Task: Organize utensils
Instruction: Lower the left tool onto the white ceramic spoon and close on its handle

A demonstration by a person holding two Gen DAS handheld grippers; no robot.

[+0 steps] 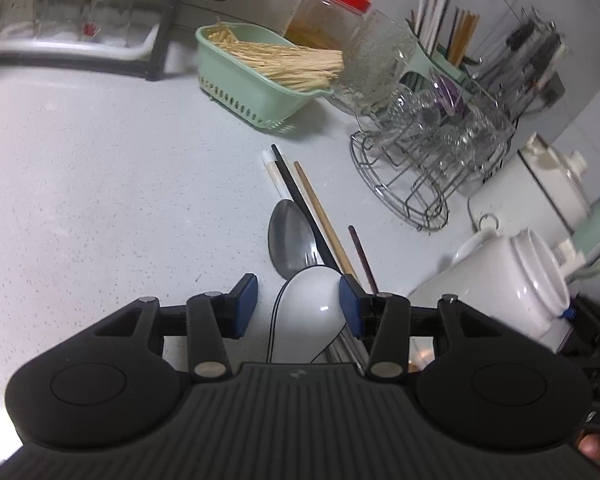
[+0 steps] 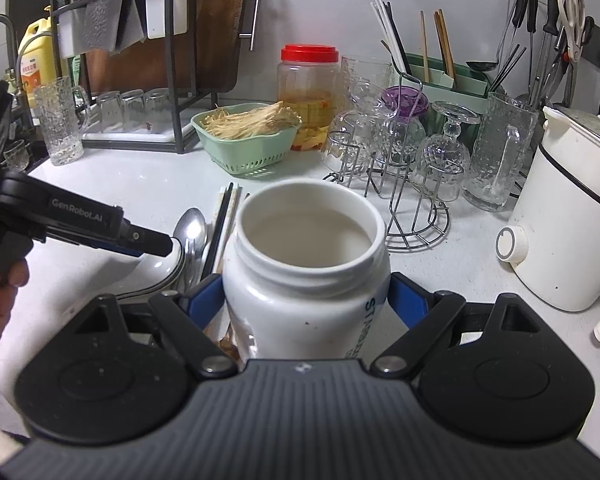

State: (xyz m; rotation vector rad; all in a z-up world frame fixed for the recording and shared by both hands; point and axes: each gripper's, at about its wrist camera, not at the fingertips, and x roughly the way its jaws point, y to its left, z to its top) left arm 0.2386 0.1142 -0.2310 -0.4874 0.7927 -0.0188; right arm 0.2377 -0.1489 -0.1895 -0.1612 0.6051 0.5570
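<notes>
A white spoon [image 1: 312,312], glossy and dark-rimmed, lies on the counter [image 1: 100,200] between the left gripper's [image 1: 298,304] parted pads, its handle hidden under the gripper. It seems to overlap the steel spoon [image 1: 288,240] beside the chopsticks [image 1: 300,196]. The right gripper [image 2: 306,300] clamps the open white jar [image 2: 306,264].

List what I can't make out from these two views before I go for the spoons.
- White spoon handle: left wrist view, hidden under the left gripper body.
- Whether that gripper's pads touch the spoon: unclear.
- Chopsticks near ends: right wrist view, hidden behind the white jar.
- Jar base: covered by the right gripper.
</notes>
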